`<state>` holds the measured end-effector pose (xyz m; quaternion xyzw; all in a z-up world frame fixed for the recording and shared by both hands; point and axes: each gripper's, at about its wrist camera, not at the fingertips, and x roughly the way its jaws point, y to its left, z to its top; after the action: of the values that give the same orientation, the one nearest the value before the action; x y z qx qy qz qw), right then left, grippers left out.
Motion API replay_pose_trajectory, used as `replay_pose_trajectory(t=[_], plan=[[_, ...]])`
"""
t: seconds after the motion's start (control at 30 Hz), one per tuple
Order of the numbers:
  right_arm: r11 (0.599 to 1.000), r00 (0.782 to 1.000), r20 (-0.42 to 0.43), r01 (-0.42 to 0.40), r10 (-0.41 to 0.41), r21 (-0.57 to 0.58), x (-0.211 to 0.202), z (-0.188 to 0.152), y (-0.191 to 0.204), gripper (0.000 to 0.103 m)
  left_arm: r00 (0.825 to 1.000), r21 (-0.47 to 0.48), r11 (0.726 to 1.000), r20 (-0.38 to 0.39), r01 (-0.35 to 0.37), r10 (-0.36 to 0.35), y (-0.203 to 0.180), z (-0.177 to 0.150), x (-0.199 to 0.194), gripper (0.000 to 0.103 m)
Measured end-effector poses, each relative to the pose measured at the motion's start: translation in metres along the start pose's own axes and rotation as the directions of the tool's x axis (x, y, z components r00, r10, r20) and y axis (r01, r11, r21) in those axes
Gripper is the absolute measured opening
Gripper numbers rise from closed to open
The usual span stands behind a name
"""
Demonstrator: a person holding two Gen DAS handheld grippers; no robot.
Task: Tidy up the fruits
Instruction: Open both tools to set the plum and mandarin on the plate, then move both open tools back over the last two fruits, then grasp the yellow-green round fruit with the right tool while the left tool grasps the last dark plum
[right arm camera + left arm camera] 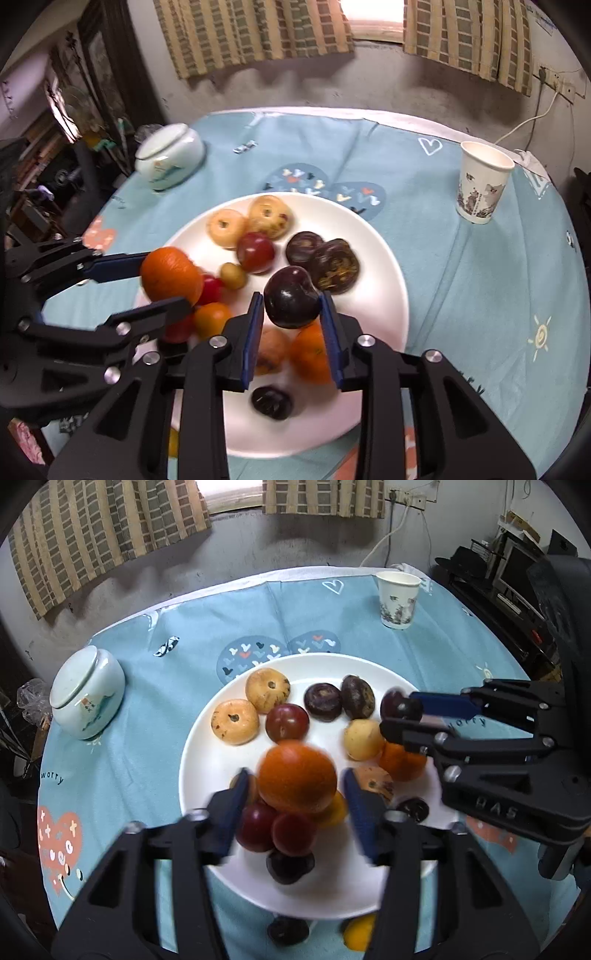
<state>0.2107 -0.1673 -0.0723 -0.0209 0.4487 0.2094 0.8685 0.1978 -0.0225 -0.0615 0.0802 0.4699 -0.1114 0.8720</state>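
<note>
Blue heart-print cloth over a round counter (147,760), with a dark fruit (288,930) and a yellow fruit (358,938) lying on it just off the near rim of the white plate (332,893).

Above the plate's near half, left gripper (295,786) closed partway around an orange (297,775), held clear of a heap of red plums (255,827). Contact at the pads blurred, so hard to call the grip firm. Likely slip if squeezed off-centre on so round a skin. A drop from here would probably hit the heap and knock plums over the near rim to join the two strays.

Over the plate's right side, right gripper (291,306) narrowed onto a dark plum (291,297), pinched between both blue pads. Glossy and soft by the look: risk of bruising under too much force, or squirting out under too little.

Both grippers close together above the plate. Crossing paths could mean a collision and a dropped fruit.

On the plate's far half, two pale spotted fruits (234,722) and a dark pair (323,701), already grouped and easily disturbed by a roller.

Beyond the plate, paper cup (398,600) to the far right, light enough to tip if brushed, and a lidded ceramic jar (86,692) to the left. Striped curtains (110,520) behind.
</note>
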Motion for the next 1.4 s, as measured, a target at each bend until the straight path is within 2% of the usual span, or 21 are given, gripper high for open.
replay_pose_trajectory(t=[0.03, 0.07, 0.1, 0.17, 0.3, 0.43, 0.5, 0.67, 0.8, 0.93, 0.97, 1.03, 1.07, 1.27, 1.4], plan=[[0.999, 0.999, 0.015, 0.032, -0.032, 0.002, 0.001, 0.001, -0.003, 0.064, 1.0, -0.007, 1.0, 0.014, -0.003, 0.003, 0.002, 0.001, -0.001, 0.067], [1.0, 1.0, 0.02, 0.009, -0.01, 0.007, 0.002, 0.002, -0.006, 0.069, 1.0, -0.01, 1.0, 0.016, 0.002, -0.002, 0.004, 0.002, -0.001, 0.068], [1.0, 1.0, 0.014, -0.007, 0.007, 0.012, 0.005, 0.002, -0.008, 0.069, 1.0, -0.011, 1.0, 0.018, -0.001, 0.001, 0.005, 0.003, -0.001, 0.069], [1.0, 1.0, 0.021, 0.012, -0.012, 0.005, 0.002, 0.003, -0.008, 0.069, 0.999, -0.011, 1.0, 0.028, -0.015, 0.015, 0.008, 0.003, -0.005, 0.069], [1.0, 0.998, 0.055, -0.016, 0.017, -0.012, -0.023, -0.005, -0.001, 0.069, 0.998, -0.045, 0.999, 0.06, -0.02, 0.022, 0.025, -0.004, -0.025, 0.069], [0.993, 0.992, 0.065, -0.102, 0.105, -0.051, -0.053, -0.038, 0.019, 0.069, 0.997, -0.083, 0.996, 0.068, -0.04, 0.046, 0.048, -0.028, -0.049, 0.073], [0.988, 0.99, 0.044, -0.128, 0.132, -0.091, -0.059, -0.065, 0.035, 0.069, 0.997, -0.106, 0.993, 0.053, -0.05, 0.056, 0.059, -0.05, -0.059, 0.073], [0.975, 0.984, -0.083, -0.171, 0.161, -0.144, -0.045, -0.129, 0.077, 0.069, 0.999, -0.174, 0.984, -0.024, -0.044, 0.04, 0.075, -0.106, -0.069, 0.075], [0.972, 0.986, -0.098, -0.151, 0.135, -0.179, -0.03, -0.134, 0.101, 0.069, 0.996, -0.2, 0.979, -0.092, -0.028, 0.01, 0.072, -0.139, -0.065, 0.075], [0.968, 0.989, -0.106, -0.123, 0.101, -0.221, -0.015, -0.126, 0.116, 0.069, 0.994, -0.192, 0.981, -0.107, -0.017, -0.004, 0.064, -0.155, -0.065, 0.075], [0.966, 0.99, -0.113, -0.114, 0.09, -0.234, -0.011, -0.125, 0.118, 0.068, 0.994, -0.191, 0.982, -0.108, -0.009, -0.011, 0.063, -0.157, -0.066, 0.075], [0.959, 0.987, -0.151, -0.097, 0.058, -0.268, 0.001, -0.123, 0.123, 0.056, 0.994, -0.188, 0.982, -0.112, -0.009, -0.013, 0.061, -0.159, -0.065, 0.075], [0.958, 0.985, -0.165, -0.103, 0.06, -0.269, 0.004, -0.123, 0.121, 0.044, 0.993, -0.186, 0.983, -0.115, -0.005, -0.017, 0.06, -0.159, -0.063, 0.075], [0.971, 0.978, -0.153, -0.169, 0.144, -0.169, -0.016, -0.124, 0.102, 0.042, 0.993, -0.164, 0.986, -0.116, 0.018, -0.038, 0.045, -0.149, -0.051, 0.075], [0.982, 0.979, -0.138, -0.165, 0.151, -0.09, -0.029, -0.132, 0.08, 0.042, 0.991, -0.147, 0.988, -0.124, 0.04, -0.059, 0.029, -0.137, -0.032, 0.074]])
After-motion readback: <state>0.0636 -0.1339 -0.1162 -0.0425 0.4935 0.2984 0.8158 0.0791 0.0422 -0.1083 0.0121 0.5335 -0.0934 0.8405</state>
